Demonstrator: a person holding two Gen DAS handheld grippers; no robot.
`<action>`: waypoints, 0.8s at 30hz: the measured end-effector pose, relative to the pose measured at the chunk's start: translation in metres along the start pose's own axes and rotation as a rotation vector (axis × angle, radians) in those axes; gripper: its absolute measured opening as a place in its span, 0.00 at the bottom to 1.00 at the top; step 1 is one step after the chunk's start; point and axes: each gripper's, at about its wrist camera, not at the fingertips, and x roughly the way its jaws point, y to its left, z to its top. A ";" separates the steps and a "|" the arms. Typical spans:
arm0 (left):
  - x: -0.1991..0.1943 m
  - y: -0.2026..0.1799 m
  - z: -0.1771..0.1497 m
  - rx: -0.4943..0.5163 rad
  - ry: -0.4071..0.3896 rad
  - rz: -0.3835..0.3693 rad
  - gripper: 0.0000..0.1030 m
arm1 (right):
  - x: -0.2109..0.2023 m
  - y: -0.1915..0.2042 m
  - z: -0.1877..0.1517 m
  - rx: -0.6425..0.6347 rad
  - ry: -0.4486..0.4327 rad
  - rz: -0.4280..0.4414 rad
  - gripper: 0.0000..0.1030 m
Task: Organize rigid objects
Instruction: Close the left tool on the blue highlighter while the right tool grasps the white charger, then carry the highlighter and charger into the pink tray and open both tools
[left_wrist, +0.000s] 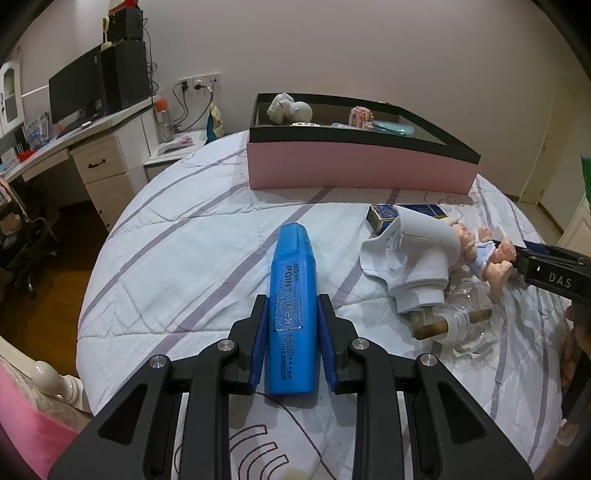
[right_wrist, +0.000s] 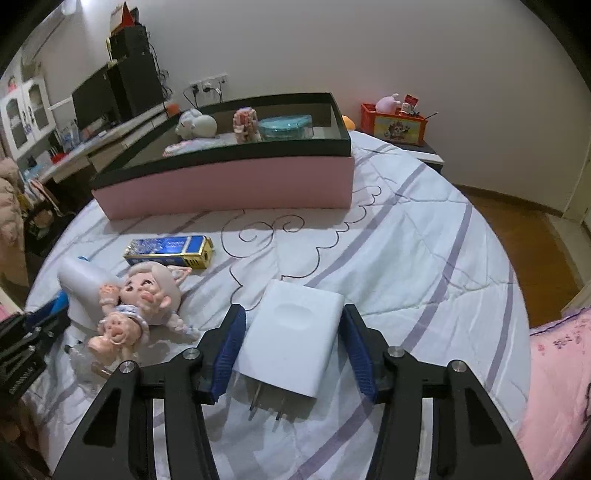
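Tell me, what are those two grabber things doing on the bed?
A person is tidying small things into the pink box on the bed. The left gripper is squeezing a blue highlighter. The right gripper sits around a white plug charger; its pads look close but not clearly pressing yet. A doll, a blue and gold box and a glass bottle are not yet put away.

Blue marker with dark lettering; white charger; pink box with a black rim; white quilt with lilac stripes and dark swirl lines; blue-and-gold carton by the doll, which has pale hair and a light blue dress; both grippers black with blue pads
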 end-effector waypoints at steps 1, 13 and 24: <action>-0.001 0.000 0.000 0.000 -0.005 -0.003 0.25 | -0.002 -0.001 0.000 0.006 -0.007 0.013 0.53; -0.018 -0.011 0.005 0.045 -0.033 -0.035 0.25 | -0.028 0.001 0.004 0.010 -0.054 0.108 0.53; -0.001 -0.004 0.000 0.018 0.040 -0.078 0.25 | -0.024 -0.002 0.008 0.021 -0.052 0.146 0.53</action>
